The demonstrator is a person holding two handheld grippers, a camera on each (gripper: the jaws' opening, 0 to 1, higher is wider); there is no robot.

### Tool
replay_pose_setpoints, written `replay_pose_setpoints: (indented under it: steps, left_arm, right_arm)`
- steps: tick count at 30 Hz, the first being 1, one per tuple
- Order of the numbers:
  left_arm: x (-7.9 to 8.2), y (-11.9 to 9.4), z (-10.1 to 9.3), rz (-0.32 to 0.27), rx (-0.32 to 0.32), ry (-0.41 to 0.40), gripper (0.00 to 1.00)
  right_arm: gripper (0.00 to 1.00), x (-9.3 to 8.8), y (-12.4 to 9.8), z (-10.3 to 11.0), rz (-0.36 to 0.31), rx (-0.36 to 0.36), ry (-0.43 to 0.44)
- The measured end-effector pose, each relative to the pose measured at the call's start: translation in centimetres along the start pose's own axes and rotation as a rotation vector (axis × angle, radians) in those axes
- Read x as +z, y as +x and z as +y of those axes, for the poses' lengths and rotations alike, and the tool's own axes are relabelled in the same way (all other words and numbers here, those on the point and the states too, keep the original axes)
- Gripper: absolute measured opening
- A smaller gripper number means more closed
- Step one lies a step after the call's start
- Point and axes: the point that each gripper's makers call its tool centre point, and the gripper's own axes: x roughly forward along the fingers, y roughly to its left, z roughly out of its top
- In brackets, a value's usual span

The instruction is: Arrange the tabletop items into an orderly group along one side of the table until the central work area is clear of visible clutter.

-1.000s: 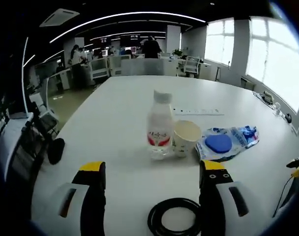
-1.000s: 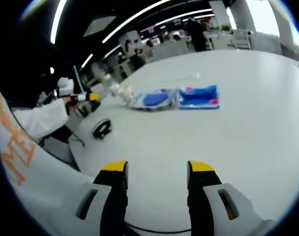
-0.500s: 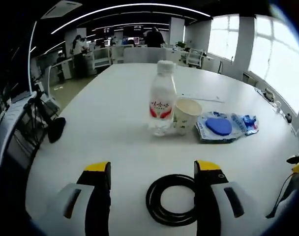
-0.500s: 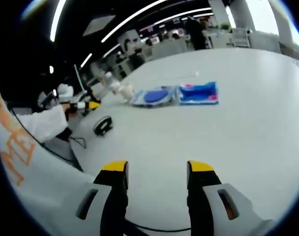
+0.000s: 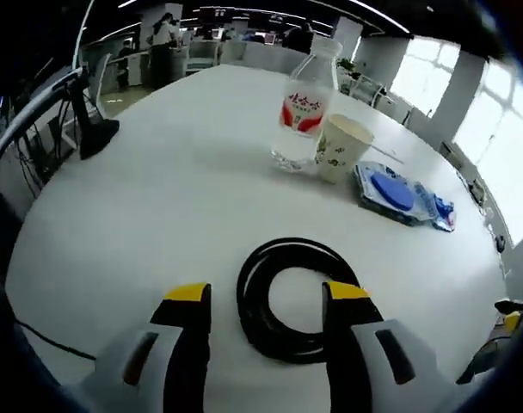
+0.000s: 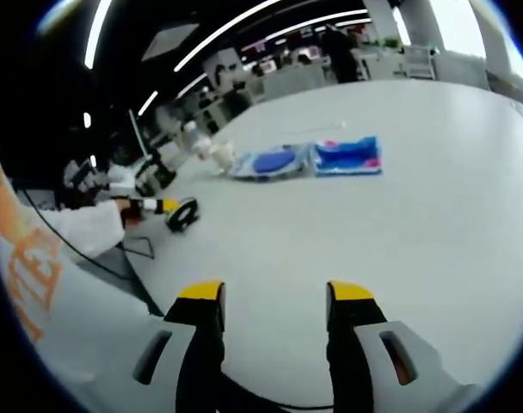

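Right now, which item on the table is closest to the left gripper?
The black cable coil, lying flat between the left gripper's open jaws; bottle, paper cup and blue packet sit farther away.

— What's your count ahead of the left tool?

— I count one coil of black cable [image 5: 289, 297] lying just beyond the jaw tips, one clear bottle [image 5: 305, 107] with a red label farther out, one paper cup [image 5: 340, 148] touching it on the right, and one blue packet [image 5: 397, 193] beyond the cup, to the right.

— And from the right tool?

— Far ahead I make out two blue packets side by side: the same blue packet and a second one with pink edging [image 6: 347, 157]. To their left are the one bottle and one cup, too small to detail. I count one white table [image 6: 416, 232].
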Motion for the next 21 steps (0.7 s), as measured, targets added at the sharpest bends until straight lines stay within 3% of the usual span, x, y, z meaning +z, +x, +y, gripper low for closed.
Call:
replay_pose_setpoints:
  steps: [2, 6, 11, 13, 18, 21]
  left_arm:
    - [-0.5, 0.4, 0.3, 0.012, 0.043, 0.010, 0.48]
    - [-0.5, 0.6, 0.1, 0.014, 0.057, 0.059, 0.44]
    - [-0.8, 0.5, 0.7, 0.019, 0.107, 0.089, 0.26]
    - [-0.7, 0.6, 1.2, 0.017, 0.133, 0.160, 0.13]
    - [-1.0, 0.6, 1.0, 0.033, 0.127, 0.143, 0.12]
    - [-1.1, 0.4, 0.4, 0.046, 0.090, 0.068, 0.08]
  right_arm:
    - [0.46, -0.6, -0.8, 0.0, -0.004, -0.015, 0.018]
    - [0.46, -1.4, -1.4, -0.2, -0.013, -0.031, 0.047]
    - [0.45, -2.5, -2.2, -0.5, -0.017, -0.048, 0.070]
    - [0.45, -2.8, -2.4, -0.6, -0.022, -0.054, 0.082]
    - [0.45, -2.9, -2.5, -0.6, -0.026, -0.052, 0.088]
    - [0.45, -2.7, -2.5, -0.3, -0.036, -0.041, 0.086]
